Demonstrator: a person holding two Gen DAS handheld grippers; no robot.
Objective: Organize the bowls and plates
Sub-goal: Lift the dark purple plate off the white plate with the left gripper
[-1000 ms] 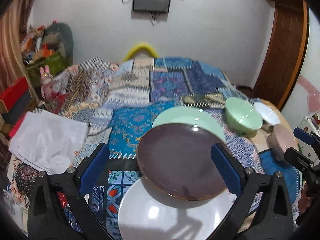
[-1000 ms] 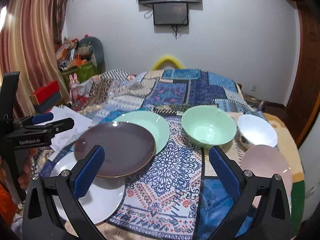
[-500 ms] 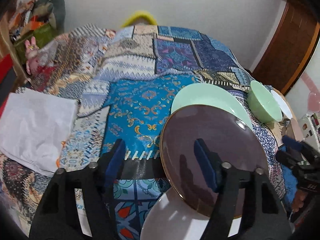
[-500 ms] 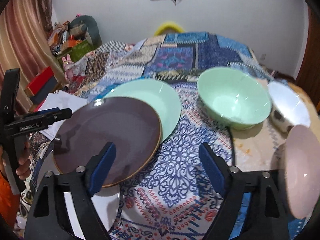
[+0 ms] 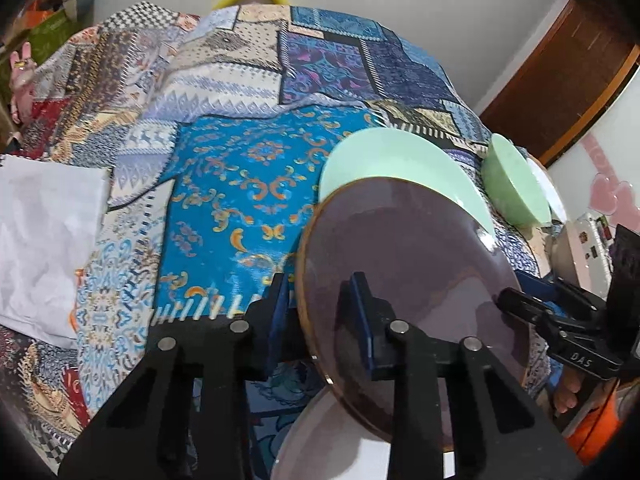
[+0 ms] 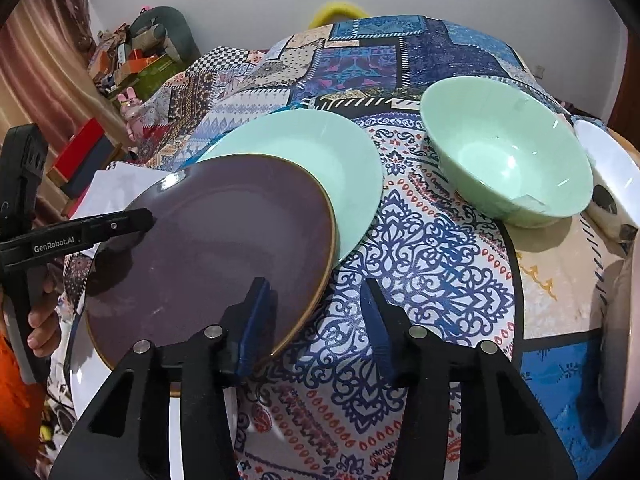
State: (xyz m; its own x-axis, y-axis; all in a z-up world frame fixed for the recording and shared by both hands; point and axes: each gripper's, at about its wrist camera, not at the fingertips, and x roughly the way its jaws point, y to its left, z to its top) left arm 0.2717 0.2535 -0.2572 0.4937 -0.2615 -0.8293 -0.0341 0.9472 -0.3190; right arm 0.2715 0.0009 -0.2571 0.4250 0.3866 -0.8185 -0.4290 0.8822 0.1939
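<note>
A dark purple plate (image 5: 416, 280) (image 6: 216, 248) rests on a white plate (image 5: 352, 456) (image 6: 80, 376) and overlaps a mint green plate (image 5: 396, 164) (image 6: 320, 152). My left gripper (image 5: 320, 312) has its blue pads on either side of the purple plate's left rim, nearly closed on it. My right gripper (image 6: 316, 312) has its jaws half shut, its left pad over the purple plate's right rim and its right pad over the cloth. A mint green bowl (image 6: 508, 156) (image 5: 516, 184), a white bowl (image 6: 608, 168) and a pink plate (image 6: 628, 320) lie to the right.
The patterned cloth (image 6: 432, 264) (image 5: 240, 184) covers the table. White paper (image 5: 44, 236) lies at the left. Boxes and toys (image 6: 132, 52) stand by the far left wall. A wooden door (image 5: 560, 76) is at the right.
Both grippers moved down and in toward the purple plate and narrowed their jaws. The left gripper now straddles the plate's left rim; the right one reaches its right rim.
</note>
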